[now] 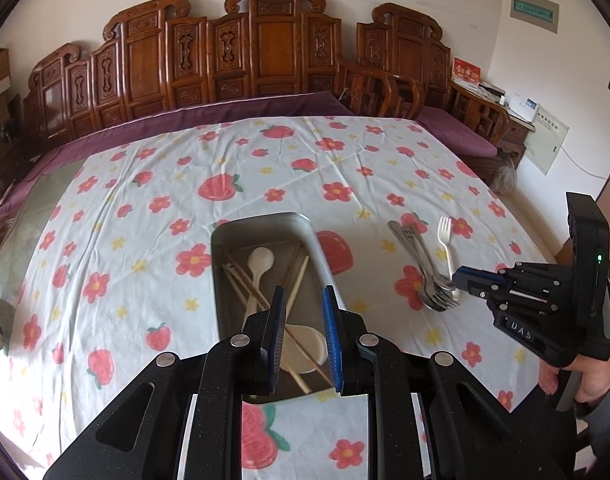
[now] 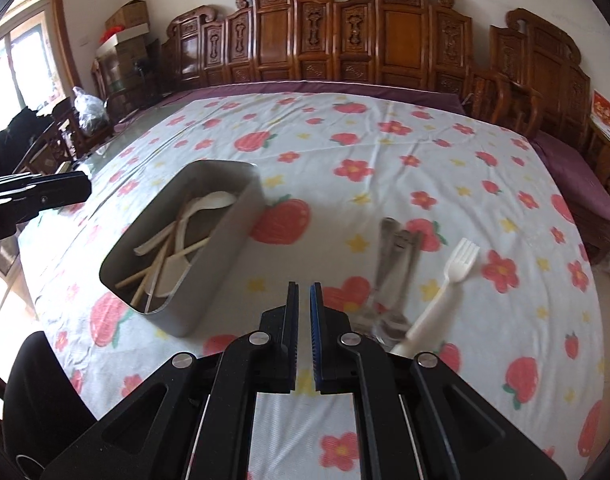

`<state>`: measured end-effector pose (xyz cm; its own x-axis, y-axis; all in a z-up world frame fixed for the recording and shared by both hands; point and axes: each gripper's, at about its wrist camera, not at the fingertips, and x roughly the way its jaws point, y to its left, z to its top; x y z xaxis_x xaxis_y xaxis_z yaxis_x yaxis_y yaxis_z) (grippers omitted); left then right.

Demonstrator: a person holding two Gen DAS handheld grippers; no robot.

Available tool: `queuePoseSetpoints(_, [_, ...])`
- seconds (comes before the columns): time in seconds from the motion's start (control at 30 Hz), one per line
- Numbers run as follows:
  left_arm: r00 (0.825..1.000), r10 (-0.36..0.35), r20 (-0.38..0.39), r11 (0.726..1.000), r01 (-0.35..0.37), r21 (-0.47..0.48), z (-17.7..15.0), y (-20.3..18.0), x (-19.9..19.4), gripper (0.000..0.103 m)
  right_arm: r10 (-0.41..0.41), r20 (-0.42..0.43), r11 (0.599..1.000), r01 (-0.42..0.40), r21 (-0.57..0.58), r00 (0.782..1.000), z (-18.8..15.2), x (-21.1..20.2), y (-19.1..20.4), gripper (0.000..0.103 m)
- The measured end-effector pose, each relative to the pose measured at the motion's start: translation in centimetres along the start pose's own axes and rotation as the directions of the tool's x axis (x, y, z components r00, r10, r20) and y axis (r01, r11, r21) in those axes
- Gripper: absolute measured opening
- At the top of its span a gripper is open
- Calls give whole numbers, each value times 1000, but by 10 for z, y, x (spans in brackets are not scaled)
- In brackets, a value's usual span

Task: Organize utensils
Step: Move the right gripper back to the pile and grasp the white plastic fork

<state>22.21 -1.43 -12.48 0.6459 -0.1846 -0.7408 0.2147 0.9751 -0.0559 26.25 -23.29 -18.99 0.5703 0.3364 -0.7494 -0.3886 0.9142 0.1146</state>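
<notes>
A grey metal box (image 1: pixel 261 222) (image 2: pixel 233 216) sits on the flowered tablecloth and holds white spoons (image 1: pixel 261 260) (image 2: pixel 209 202) and wooden chopsticks (image 1: pixel 241 284) (image 2: pixel 153 272). My left gripper (image 1: pixel 303 300) hangs over the box's near end, open and empty. Right of the box lie several metal forks (image 1: pixel 421 268) (image 2: pixel 397 256) and a white plastic fork (image 1: pixel 447 240) (image 2: pixel 457 268). My right gripper (image 2: pixel 304 286) (image 1: pixel 457 282) is nearly shut with nothing between the pads; its tips sit beside the metal forks' tines.
A carved wooden bench with purple cushions (image 1: pixel 233 108) runs behind the table. The tablecloth (image 1: pixel 305 160) covers most of the table; a bare glass edge (image 1: pixel 37 196) shows at the left. Chairs and boxes (image 2: pixel 125 28) stand at the left.
</notes>
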Motion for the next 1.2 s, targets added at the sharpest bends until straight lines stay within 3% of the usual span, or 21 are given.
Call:
queuePoseSetpoints(0.1, [1000,-10,-4,1000,10,9,0,-10,2,19,-31,3,999,31,13,1000,-3,-4,-18,7])
queuePoseSetpoints(0.2, [1000,-18,-6,999,18,27,-2,-21,6,36,-69,0,997,69,39,998,-9,-6,-41,24])
queuePoseSetpoints(0.4, [999,-42,-6,998,42,46,-3,-42,15,58,-124,-48,988,128,91,991,-23,4,-84,24])
queuePoseSetpoints(0.8, [997,-61,-38,996,63,65,-10,-70,36,58,-98,-107,976,116,184,989,-17,52,-111,24])
queuePoseSetpoints(1.03, [997,-58,-41,995,61,76,-7,-77,40,58,-117,-158,964,151,219,980,-6,82,-116,24])
queuePoseSetpoints(1.2, [997,-63,-42,995,66,80,-5,-82,42,58,-138,-193,970,171,171,972,-1,92,-112,25])
